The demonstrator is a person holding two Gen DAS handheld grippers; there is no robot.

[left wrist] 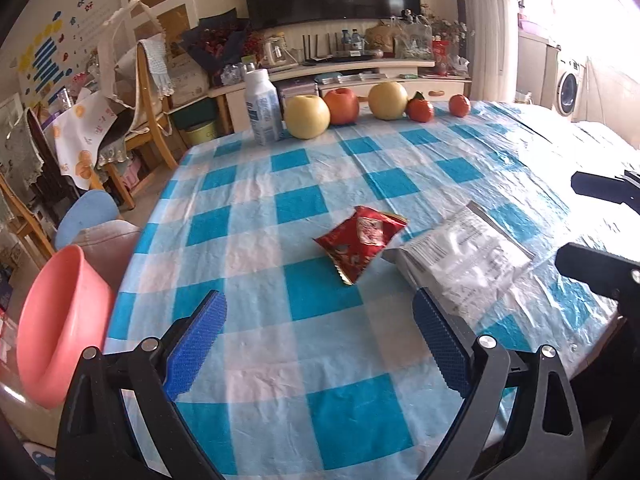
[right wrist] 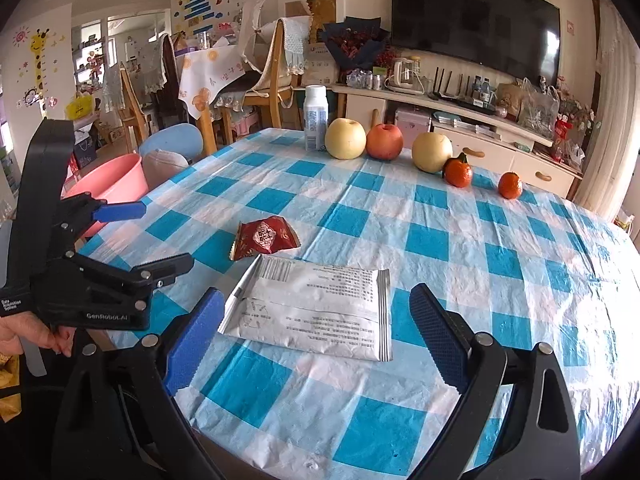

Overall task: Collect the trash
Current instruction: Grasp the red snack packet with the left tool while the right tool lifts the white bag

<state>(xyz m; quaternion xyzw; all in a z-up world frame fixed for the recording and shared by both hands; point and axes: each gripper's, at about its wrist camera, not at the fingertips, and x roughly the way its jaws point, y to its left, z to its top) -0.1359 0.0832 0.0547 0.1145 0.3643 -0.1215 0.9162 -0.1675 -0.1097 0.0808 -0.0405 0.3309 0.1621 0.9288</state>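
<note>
Nothing collected yet: red wrapper (left wrist: 360, 240) and silver packet (right wrist: 316, 308) lie near the counter's (right wrist: 460, 280) front edge; left gripper (left wrist: 320, 340) and right gripper (right wrist: 316, 336) fingers spread, empty.

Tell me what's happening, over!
Left tool open, empty; right tool open, empty. Red wrapper and silver packet flat on checked tablecloth, untouched. Pink bin at table edge. Nothing in the way.
</note>
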